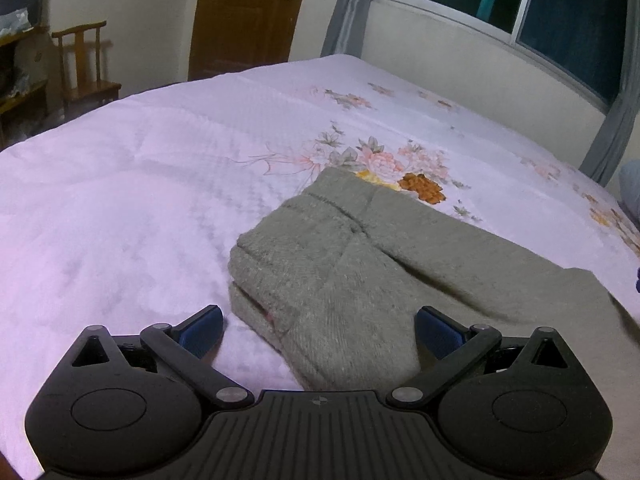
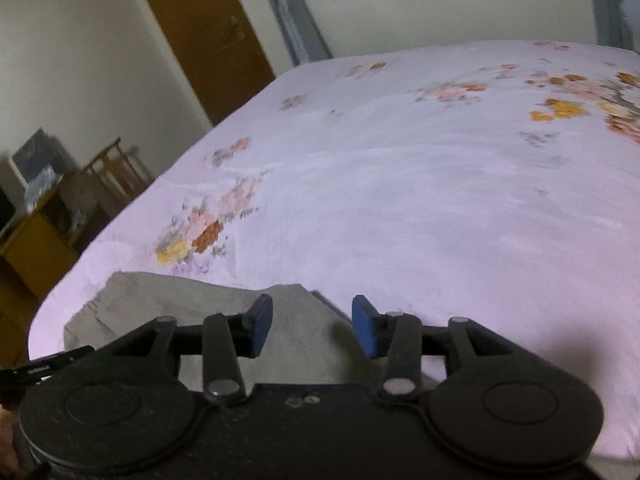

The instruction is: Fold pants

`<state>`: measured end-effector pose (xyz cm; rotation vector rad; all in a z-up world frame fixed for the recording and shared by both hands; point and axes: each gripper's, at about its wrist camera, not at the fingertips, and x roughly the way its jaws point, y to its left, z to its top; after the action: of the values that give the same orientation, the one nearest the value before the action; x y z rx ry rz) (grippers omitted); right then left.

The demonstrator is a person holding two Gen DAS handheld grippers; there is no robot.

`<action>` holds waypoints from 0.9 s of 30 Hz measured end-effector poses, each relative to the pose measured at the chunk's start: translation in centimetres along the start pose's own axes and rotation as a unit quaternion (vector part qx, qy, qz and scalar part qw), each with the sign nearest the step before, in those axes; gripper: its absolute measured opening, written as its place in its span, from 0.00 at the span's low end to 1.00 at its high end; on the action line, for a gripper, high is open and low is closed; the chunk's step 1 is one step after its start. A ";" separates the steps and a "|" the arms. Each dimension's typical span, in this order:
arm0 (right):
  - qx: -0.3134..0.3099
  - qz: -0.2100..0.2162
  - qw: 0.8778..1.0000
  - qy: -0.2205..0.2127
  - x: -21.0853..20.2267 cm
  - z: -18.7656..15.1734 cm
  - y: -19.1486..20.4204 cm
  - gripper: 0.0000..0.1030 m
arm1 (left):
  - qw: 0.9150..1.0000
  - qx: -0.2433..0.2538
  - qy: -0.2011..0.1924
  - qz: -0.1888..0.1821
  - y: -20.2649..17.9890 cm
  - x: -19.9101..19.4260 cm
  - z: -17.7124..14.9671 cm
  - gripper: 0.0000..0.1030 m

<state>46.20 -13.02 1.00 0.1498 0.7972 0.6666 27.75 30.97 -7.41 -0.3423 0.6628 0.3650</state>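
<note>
The grey knit pants (image 1: 360,264) lie folded in layers on the pale pink flowered bedspread (image 1: 140,184). In the left wrist view my left gripper (image 1: 318,330) is open, its blue pads wide apart just above the near end of the fold, holding nothing. In the right wrist view my right gripper (image 2: 312,328) is open with a narrower gap, hovering over a corner of the pants (image 2: 296,320) near the edge of the bedspread (image 2: 440,208), and holds nothing.
A wooden chair (image 1: 86,68) and a brown door (image 1: 244,16) stand beyond the bed's far left side. A window (image 1: 560,12) with grey curtains lines the right wall. A wooden cabinet (image 2: 32,248) stands left of the bed.
</note>
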 end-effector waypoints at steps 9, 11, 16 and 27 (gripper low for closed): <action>-0.021 0.024 0.999 0.022 3.3 1.1 0.1 0.70 | 1.000 -0.016 0.004 -0.009 0.2 1.2 0.6 1.00; -0.025 0.036 0.999 0.030 3.9 1.2 0.1 0.62 | 1.000 -0.020 0.005 -0.009 0.3 1.4 0.6 1.00; -0.052 0.031 0.996 0.070 5.7 1.1 0.9 0.46 | 0.999 -0.037 0.004 -0.014 0.6 1.4 0.6 1.00; -0.139 0.034 0.986 0.084 5.3 0.8 3.0 0.00 | 0.996 -0.068 -0.030 -0.041 1.9 0.0 0.9 0.40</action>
<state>47.93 -7.33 -0.60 -0.1361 0.8548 0.8573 27.45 33.06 -7.13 -0.4845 0.5644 0.3423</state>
